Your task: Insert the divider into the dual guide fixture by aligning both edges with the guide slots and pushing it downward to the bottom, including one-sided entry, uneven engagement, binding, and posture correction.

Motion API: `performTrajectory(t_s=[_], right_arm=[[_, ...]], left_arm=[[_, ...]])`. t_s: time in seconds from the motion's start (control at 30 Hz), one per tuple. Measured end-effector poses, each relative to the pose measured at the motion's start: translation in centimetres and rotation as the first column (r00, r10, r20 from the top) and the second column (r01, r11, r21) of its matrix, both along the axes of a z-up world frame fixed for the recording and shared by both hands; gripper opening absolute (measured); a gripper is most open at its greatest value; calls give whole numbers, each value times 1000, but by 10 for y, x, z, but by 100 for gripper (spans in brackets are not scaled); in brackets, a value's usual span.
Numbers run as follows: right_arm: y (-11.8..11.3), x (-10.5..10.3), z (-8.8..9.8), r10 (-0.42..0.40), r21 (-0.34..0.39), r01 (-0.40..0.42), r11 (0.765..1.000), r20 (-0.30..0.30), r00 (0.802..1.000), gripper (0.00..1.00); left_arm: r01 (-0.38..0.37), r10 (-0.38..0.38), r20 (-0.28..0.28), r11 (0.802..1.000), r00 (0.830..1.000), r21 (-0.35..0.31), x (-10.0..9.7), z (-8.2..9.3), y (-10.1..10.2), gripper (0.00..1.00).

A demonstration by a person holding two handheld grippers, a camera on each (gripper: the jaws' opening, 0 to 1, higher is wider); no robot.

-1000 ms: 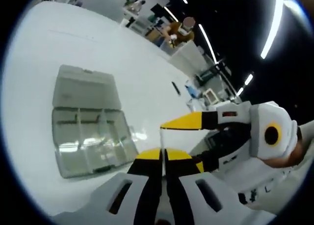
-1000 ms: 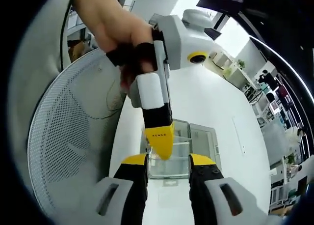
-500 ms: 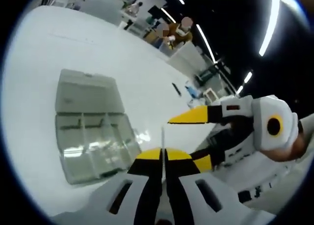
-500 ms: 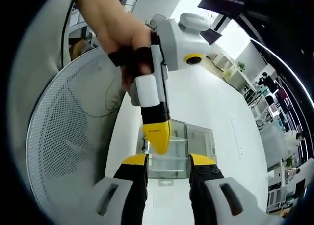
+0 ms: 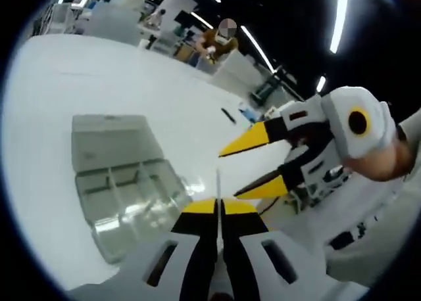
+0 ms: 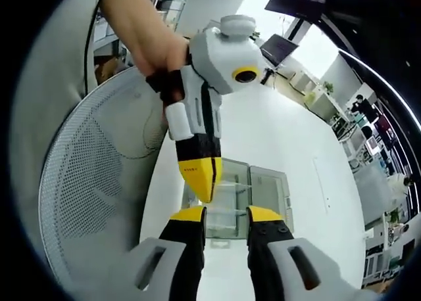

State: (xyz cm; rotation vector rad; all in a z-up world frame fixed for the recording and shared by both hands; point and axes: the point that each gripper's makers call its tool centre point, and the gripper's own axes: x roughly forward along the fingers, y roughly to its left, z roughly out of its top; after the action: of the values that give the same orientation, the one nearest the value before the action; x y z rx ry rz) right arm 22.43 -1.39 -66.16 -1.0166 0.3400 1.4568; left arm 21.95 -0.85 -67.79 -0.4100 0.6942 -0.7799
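Observation:
My left gripper (image 5: 219,202) is shut on the thin clear divider (image 5: 218,183), which I see edge-on as a pale line rising from the closed jaws. The clear plastic compartment box (image 5: 125,189) lies open on the white table (image 5: 131,77), to the left of those jaws. My right gripper (image 5: 229,175) comes in from the right, held in a hand, with its yellow jaws spread on either side of the divider's upper edge. In the right gripper view, my right gripper (image 6: 225,212) is open, the left gripper (image 6: 200,179) hangs above it, and the box (image 6: 263,183) lies beyond. There the divider is hard to make out.
A grey mesh chair back (image 6: 85,196) stands at the left, close to the table's edge. A small dark object (image 5: 227,115) lies on the table beyond the box. Benches with equipment and a seated person (image 5: 220,41) are far behind.
In the left gripper view the right gripper has risen and come closer to the divider's edge. In the right gripper view the left gripper has tilted and shifted slightly left.

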Motion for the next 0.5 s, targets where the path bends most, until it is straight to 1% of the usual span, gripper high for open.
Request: performTrajectory(t_s=[0.07, 0.13, 0.23, 0.33, 0.4, 0.5], right_arm=[[-1, 0, 0, 5, -2, -5, 1000, -10, 1000, 19], [-1, -1, 0, 10, -5, -10, 1000, -32, 999, 18], [-2, -2, -1, 24, -14, -25, 1000, -52, 998, 15], [-3, -3, -2, 38, -24, -41, 999, -87, 995, 15], [-4, -2, -3, 42, -27, -45, 999, -94, 995, 14], [-4, -3, -4, 55, -33, -59, 998, -119, 991, 12]], left_arm=[[8, -8, 11, 1000, 1000, 13, 0, -1, 1, 0], [24, -24, 29, 999, 999, 28, 0, -3, 2, 0], [57, -61, 69, 997, 996, 58, -1, -3, 1, 0], [89, -99, 121, 992, 988, 84, -1, -2, -1, 0], [101, -113, 122, 990, 986, 98, -2, -3, -1, 0], [123, -139, 144, 985, 980, 118, -3, -4, -2, 0]])
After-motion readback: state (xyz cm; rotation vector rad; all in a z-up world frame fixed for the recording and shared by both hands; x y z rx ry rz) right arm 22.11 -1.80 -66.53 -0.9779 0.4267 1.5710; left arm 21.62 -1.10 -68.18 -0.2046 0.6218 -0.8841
